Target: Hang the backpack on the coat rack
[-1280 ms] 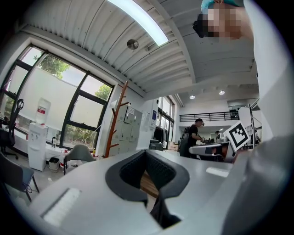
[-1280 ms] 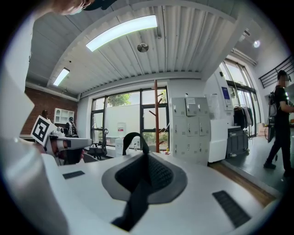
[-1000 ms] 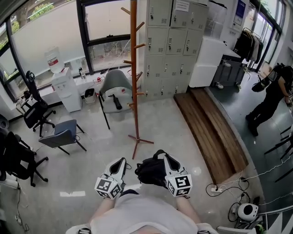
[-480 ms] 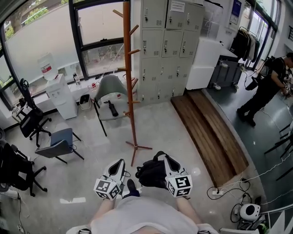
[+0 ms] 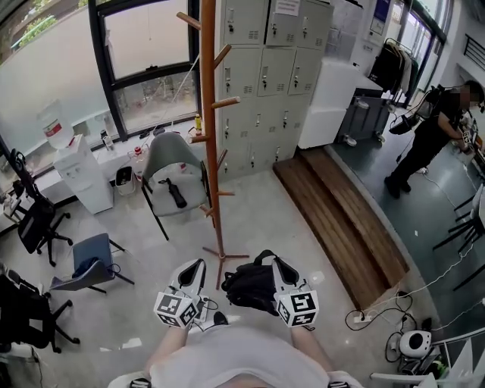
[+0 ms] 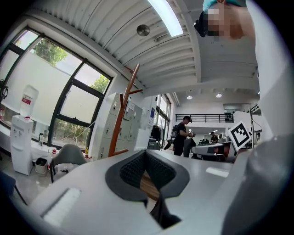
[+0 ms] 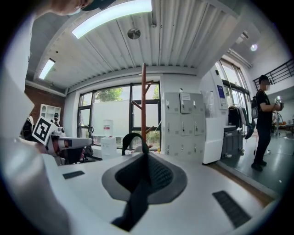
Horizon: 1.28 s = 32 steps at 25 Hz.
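On the tiled floor of an office, seen from the head view, the wooden coat rack (image 5: 208, 136) stands in front of grey lockers (image 5: 265, 68). A paper notice (image 5: 286, 6) is stuck at the lockers' top, its print too small to read. The bottle (image 5: 54, 135) on the water dispenser (image 5: 76, 170) carries a red label that is equally illegible. The only clear markings are the black-and-white square markers (image 5: 297, 307) on the gripper cubes. Compared with a second ago, the coat rack is larger and nearer, and its spread foot now lies just beyond the backpack (image 5: 248, 286). The grey chair (image 5: 170, 163) and the wooden platform (image 5: 341, 220) have slid down the frame too. The person in black (image 5: 432, 136) at the right has moved further up the frame. The two grippers and the backpack sit at the same spot low in the frame, in front of the wearer's body and off the floor. The right gripper (image 5: 279, 267) has its fingers (image 7: 161, 176) clenched on the backpack's top loop, which arches above the pads while a strap runs down between them. The left gripper (image 5: 191, 271) has its fingers (image 6: 133, 170) drawn almost together. A sliver of wooden floor shows between the pads, and a dark strap (image 6: 161, 213) is caught at their lower end.
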Available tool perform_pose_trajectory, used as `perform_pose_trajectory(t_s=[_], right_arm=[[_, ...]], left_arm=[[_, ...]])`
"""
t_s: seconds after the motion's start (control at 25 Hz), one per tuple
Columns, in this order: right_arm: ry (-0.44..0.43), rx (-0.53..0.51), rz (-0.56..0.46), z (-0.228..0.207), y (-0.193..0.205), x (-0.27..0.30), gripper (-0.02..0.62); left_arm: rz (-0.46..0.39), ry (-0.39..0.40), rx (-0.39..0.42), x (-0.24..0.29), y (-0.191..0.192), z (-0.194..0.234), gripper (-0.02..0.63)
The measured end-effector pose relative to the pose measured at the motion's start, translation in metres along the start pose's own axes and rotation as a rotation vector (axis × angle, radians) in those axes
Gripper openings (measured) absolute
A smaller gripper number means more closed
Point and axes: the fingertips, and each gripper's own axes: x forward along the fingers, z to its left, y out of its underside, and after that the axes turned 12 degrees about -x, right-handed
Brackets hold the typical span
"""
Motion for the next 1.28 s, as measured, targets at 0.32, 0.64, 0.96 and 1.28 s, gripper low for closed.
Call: perform_pose_trajectory(t_s=[0.32,0.64,0.96,1.28], right_arm=[[0.036,-0.010,0.005,-0.011,-0.017,0.080,0.025],[-0.002,-0.023,-0.007,-0.022,-0.024,0.122,0.023],[-0.145,-0.025,-0.021,-0.037,-0.015,0.159,0.023],[-0.349,-0.034,-0.055,-0.054,-0.006,0.182,0.021]], left_arm=[[0.003,0.020,-0.025,0.047,-0.023,0.067,0.009],[0.015,0.019,-0.034,0.081,-0.024,0.085,0.009],[-0.012,-0.100,-0.020,0.100,-0.027,0.091,0.011],[-0.104,-0.252,-0.023,0.124,-0.030,0.072,0.009]])
